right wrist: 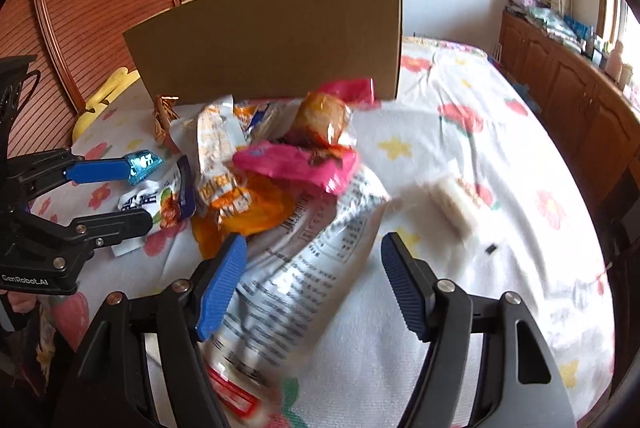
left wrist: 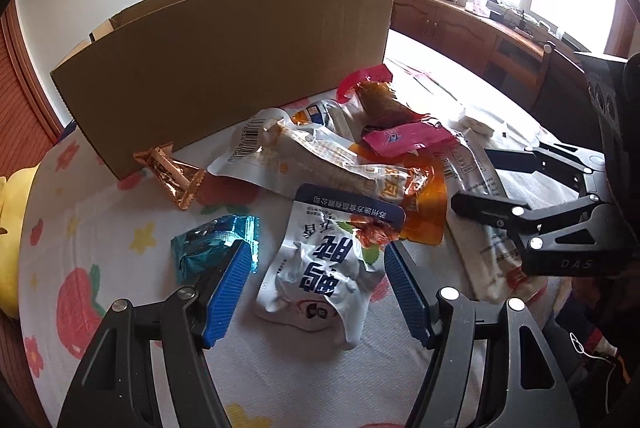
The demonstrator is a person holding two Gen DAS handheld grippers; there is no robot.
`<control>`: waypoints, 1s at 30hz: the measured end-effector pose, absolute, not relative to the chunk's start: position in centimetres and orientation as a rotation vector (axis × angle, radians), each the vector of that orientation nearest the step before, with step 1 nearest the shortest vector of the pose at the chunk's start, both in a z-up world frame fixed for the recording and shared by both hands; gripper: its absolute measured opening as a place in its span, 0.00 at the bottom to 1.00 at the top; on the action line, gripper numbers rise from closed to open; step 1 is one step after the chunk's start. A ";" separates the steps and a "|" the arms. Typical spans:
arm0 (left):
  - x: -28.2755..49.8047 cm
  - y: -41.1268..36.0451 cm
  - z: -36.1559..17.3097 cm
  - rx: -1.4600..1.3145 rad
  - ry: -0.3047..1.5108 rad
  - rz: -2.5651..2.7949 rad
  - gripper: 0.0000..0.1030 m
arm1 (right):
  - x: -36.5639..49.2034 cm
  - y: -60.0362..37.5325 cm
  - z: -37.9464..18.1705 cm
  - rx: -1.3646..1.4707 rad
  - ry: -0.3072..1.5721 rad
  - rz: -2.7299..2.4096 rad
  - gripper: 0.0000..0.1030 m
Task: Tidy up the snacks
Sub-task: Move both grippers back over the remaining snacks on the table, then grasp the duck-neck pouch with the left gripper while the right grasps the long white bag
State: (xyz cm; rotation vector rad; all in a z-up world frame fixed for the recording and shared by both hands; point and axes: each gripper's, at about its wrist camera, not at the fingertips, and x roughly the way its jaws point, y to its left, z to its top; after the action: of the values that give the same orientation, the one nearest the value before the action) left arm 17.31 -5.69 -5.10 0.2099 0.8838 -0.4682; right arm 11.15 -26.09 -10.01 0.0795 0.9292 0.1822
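Flowered bedsheet [left wrist: 120, 228] carries the snack heap before a cardboard box [left wrist: 240, 60] at upper centre; the left tool [left wrist: 316, 288] hangs released astride a white pouch [left wrist: 320, 268] printed in blue Chinese characters, a teal packet [left wrist: 208, 244] touching its left finger. Only the right view reads "GenRobot.AI" on the left tool's body at left edge; there the right tool [right wrist: 314, 284], released, straddles a large white bag [right wrist: 312, 260] of fine print; the left view alone shows "DAS" on the right tool at right edge.

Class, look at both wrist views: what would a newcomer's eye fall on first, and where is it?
First, the tall cardboard box standing at the back of the flowered bed sheet. In front of it sprawls a bright heap of snack packets, a pink packet on top. Nearest, the left gripper hangs open over a white pouch, the right gripper open over a white bag.
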 end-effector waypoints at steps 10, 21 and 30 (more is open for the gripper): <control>18.2 -6.8 -6.4 0.230 0.917 -0.484 0.69 | 10.3 -24.7 -10.6 -0.034 0.907 0.169 0.73; 18.5 -7.0 -7.1 0.234 0.907 -0.475 0.75 | 9.9 -24.6 -10.6 -0.034 0.890 0.171 0.73; 18.4 -6.4 -7.0 0.220 0.914 -0.452 0.75 | 9.4 -24.8 -10.5 -0.037 0.896 0.172 0.73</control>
State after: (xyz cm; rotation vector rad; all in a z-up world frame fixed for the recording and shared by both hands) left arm 18.36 -6.40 -6.97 0.2202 0.9139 -0.4516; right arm 9.35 -24.79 -10.51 -0.0375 0.8955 0.1716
